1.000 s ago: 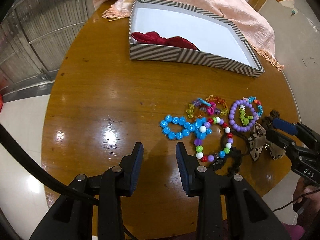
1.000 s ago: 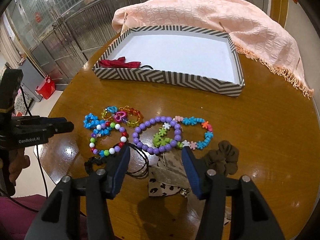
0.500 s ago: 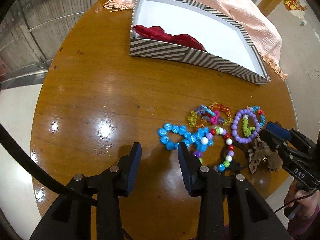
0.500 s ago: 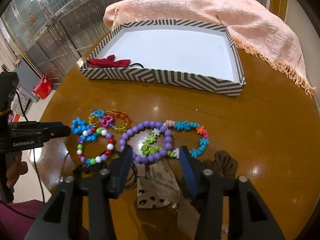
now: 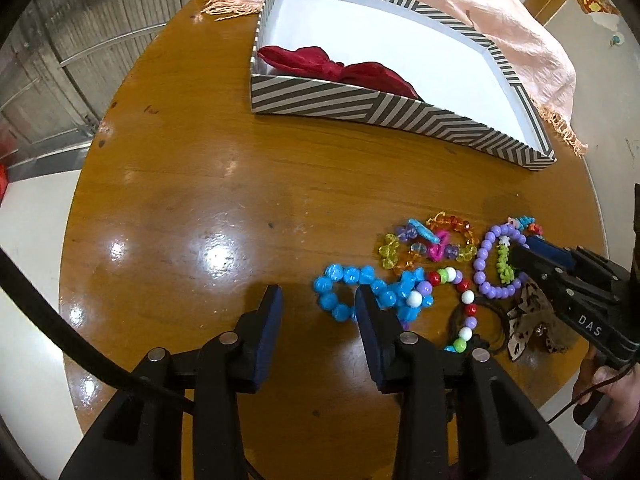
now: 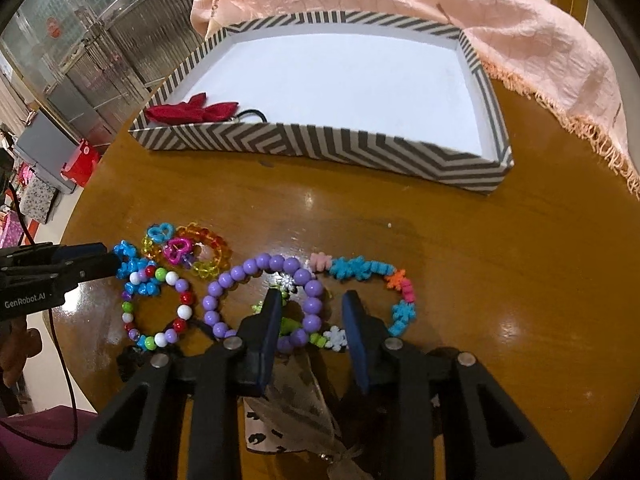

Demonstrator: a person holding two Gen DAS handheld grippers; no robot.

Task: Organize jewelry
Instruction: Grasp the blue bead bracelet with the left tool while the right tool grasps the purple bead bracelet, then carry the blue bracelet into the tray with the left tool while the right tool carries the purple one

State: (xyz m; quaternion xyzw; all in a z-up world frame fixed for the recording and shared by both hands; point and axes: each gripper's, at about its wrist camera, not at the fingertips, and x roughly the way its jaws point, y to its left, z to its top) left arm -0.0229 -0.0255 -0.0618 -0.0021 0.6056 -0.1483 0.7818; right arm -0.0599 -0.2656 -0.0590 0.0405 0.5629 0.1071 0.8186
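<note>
i am working in what reads as a shop or a home's front room, not a lab. the round varnished wooden table [image 5: 200, 208] carries a fringed peach shawl [image 6: 480, 20]. behind it stand metal-framed glass doors [image 6: 100, 40]. patterned fabric goods [image 6: 36, 200] and a red box [image 6: 80, 162] sit on the tiled floor [image 5: 24, 240].

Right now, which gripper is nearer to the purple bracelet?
Right. The right gripper has the purple bracelet between its closing fingers; the left gripper sits further off, by the blue bracelet.
</note>
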